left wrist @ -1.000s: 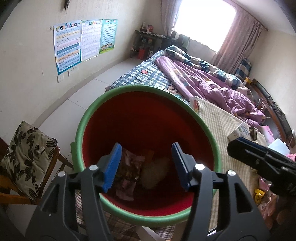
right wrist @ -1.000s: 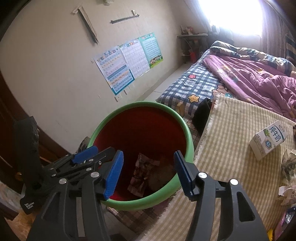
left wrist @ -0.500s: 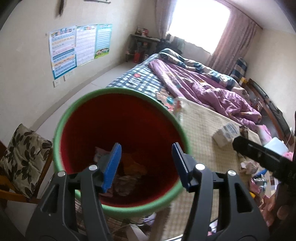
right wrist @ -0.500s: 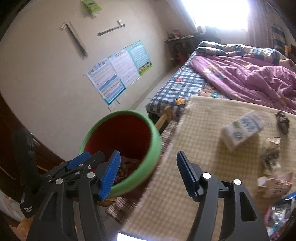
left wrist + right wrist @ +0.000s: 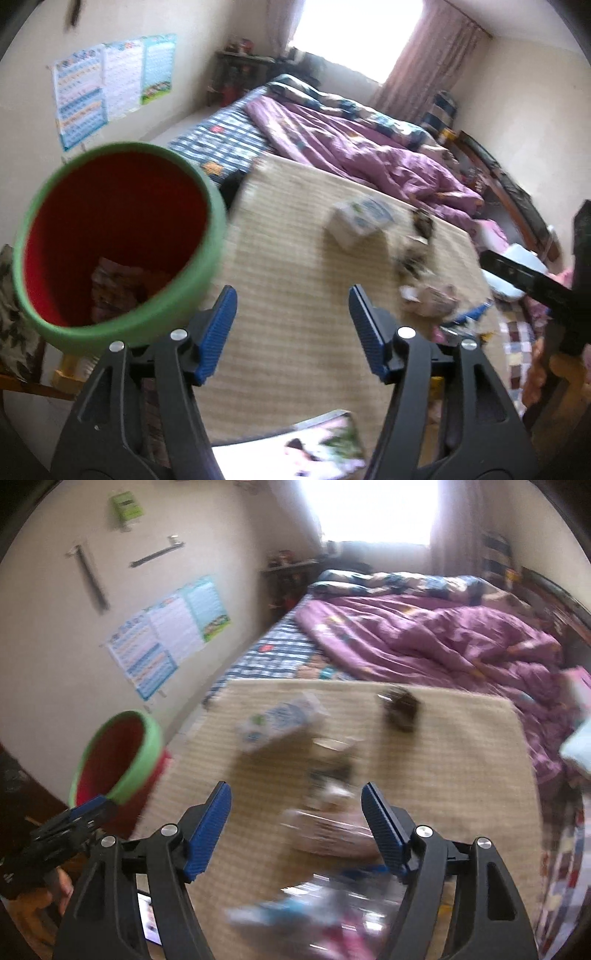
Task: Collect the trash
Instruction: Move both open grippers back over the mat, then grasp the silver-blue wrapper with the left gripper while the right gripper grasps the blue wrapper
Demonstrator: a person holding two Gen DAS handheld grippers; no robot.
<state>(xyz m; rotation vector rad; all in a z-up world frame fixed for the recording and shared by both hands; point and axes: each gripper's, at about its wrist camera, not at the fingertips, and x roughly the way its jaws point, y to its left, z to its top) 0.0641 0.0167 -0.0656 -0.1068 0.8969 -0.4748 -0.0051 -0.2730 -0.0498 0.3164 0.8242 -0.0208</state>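
Trash is scattered on the beige checked mat (image 5: pixel 236 849) on the bed. Milk carton (image 5: pixel 280 720) lies on its side near the mat's far-left part, about 11 o'clock from the right gripper (image 5: pixel 295 827). Dark crumpled lump (image 5: pixel 400 707) sits at 1 o'clock, further back. Crumpled wrappers (image 5: pixel 332 830) lie between and just ahead of the right gripper's blue pads, blurred; more colourful packaging (image 5: pixel 321 919) below them at 6 o'clock, too smeared to identify.

Right gripper: jaws wide and opening, nothing clamped; wrappers lie under the gap, pads not touching them.

Left gripper (image 5: pixel 291 332): jaws apart and opening, empty, only bare mat showing between the pads.

Bin (image 5: pixel 207 206), red inside with green rim, sits at 10 o'clock of the left gripper off the mat's left edge; some wrappers (image 5: pixel 114 288) already at the bottom. Same bin in the right wrist view at 9 o'clock, with the left gripper's tip in front of it.

Beyond the mat: purple quilt (image 5: pixel 443 638) and blue checked sheet (image 5: pixel 273 657). Posters (image 5: pixel 166 635) on the left wall, bright window (image 5: pixel 373 509) at 12 o'clock.
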